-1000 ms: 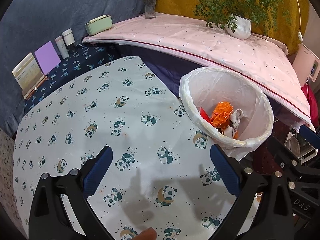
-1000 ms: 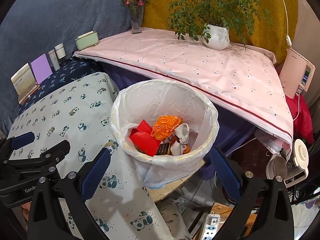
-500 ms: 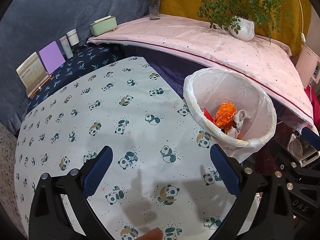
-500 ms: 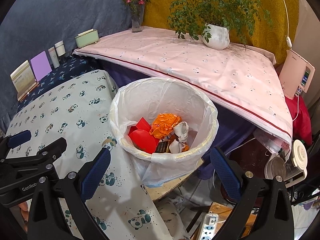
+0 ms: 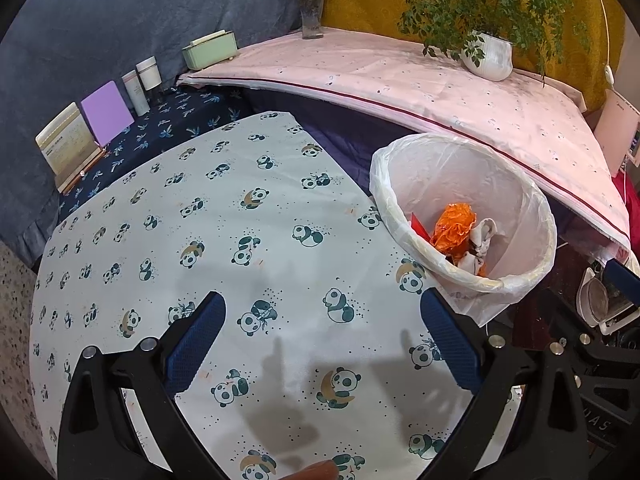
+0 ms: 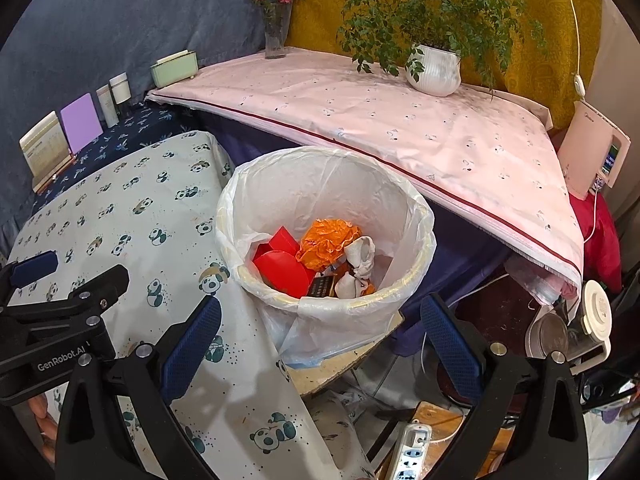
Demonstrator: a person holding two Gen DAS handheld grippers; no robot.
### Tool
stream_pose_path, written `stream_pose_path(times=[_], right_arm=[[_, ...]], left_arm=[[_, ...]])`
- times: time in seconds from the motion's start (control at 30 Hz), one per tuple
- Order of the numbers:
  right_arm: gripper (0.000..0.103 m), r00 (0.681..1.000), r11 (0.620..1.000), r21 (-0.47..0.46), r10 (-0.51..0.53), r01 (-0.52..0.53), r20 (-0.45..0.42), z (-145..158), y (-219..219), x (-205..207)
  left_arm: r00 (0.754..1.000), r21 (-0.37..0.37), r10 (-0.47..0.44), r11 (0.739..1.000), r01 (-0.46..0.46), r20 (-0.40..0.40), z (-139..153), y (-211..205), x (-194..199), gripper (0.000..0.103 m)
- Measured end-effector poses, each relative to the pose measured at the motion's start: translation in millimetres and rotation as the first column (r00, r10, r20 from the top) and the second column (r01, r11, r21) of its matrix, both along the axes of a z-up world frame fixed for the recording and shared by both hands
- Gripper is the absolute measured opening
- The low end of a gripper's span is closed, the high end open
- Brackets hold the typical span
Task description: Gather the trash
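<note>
While the left wrist view looks down over the panda-print tablecloth [image 5: 248, 216], the left gripper [image 5: 322, 340] hangs above it at the bottom of the frame, blue pads spread wide and nothing between them. Over at centre right sits the lined trash bin [image 5: 516, 280], tight against the table's edge, and you can make out an orange crumpled wrapper [image 5: 454, 226] and a white wad of paper [image 5: 482, 236] down inside. Across the cloth itself, not a scrap of litter shows anywhere. Along the upper left, a purple card [image 5: 106, 112], a couple of small bottles and a green box [image 5: 208, 54] line the back edge, and those look like belongings, not rubbish.

Switching to the right wrist view, the right gripper [image 6: 318, 330] is poised just short of the bin, in the lower middle of the frame, claw spread wide as well and carrying nothing. The trash bin [image 6: 352, 300] fills the centre here, and the haul is plainer: a red box [image 6: 282, 272], the orange wrapper [image 6: 326, 242], the white wad [image 6: 360, 258] and something dark beside it. At lower left the left gripper's black body [image 6: 60, 316] pokes in over the cloth. A potted plant [image 6: 434, 66] and a flower vase [image 6: 275, 36] stand on the pink-covered ledge [image 6: 360, 116] at the top.

By my reckoning, the collecting is all but finished: trash in the bin, table clean, both claws empty. Any further litter would have to lie outside these two views.
</note>
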State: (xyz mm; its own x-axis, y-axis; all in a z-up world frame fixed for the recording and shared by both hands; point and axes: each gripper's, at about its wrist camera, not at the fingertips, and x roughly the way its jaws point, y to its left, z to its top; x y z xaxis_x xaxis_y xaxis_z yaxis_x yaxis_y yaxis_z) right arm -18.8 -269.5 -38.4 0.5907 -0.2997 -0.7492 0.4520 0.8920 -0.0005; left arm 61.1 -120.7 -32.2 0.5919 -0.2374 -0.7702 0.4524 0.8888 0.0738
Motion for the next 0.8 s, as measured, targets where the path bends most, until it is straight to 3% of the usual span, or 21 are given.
stream_pose_path(times=[0.8], right_arm=[[0.096,1.0,1.0,0.005,-0.002,0.002,-0.007,-4.5,1.7,-2.1]], left_arm=[[1.0,0.019,0.029,0.999,-0.029,0.005,-5.1,0.9,-2.9,0.094]])
